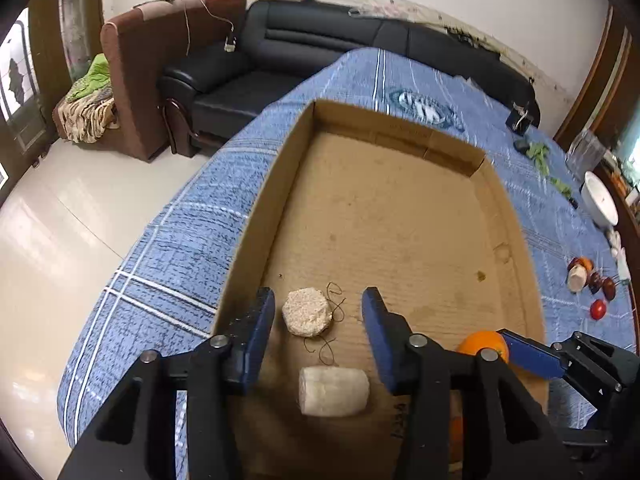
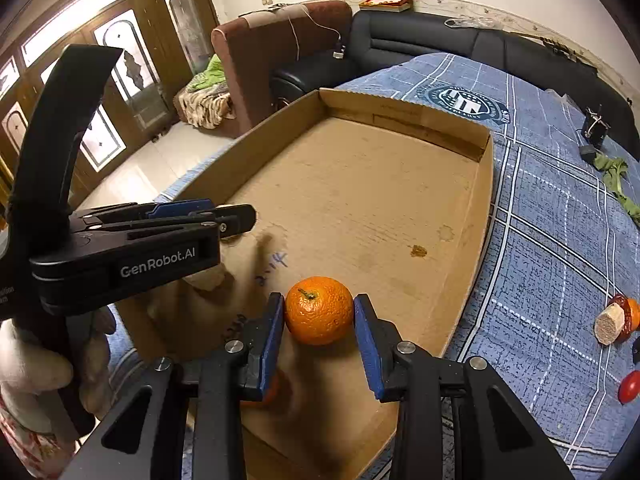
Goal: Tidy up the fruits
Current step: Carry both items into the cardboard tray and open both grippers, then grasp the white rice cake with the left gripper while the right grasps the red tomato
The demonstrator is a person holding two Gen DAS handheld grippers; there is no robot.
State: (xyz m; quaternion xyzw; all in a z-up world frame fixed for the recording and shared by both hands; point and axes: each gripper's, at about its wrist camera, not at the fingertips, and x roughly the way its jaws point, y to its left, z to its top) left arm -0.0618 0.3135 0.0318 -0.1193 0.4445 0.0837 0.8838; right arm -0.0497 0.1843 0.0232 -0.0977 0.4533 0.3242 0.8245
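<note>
Right gripper (image 2: 319,312) clamps an orange (image 2: 319,310) over the near end of the cardboard tray (image 2: 472,216). Left gripper (image 1: 319,310) hangs wide apart above two pale foam pieces (image 1: 307,312) at the tray's near left.

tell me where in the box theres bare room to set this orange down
The far half of the cardboard box, from the small brown stain up to the far wall, is bare. The near end is crowded: the orange sits between the right gripper fingers, and two pale cut pieces lie under the open left gripper.
</note>
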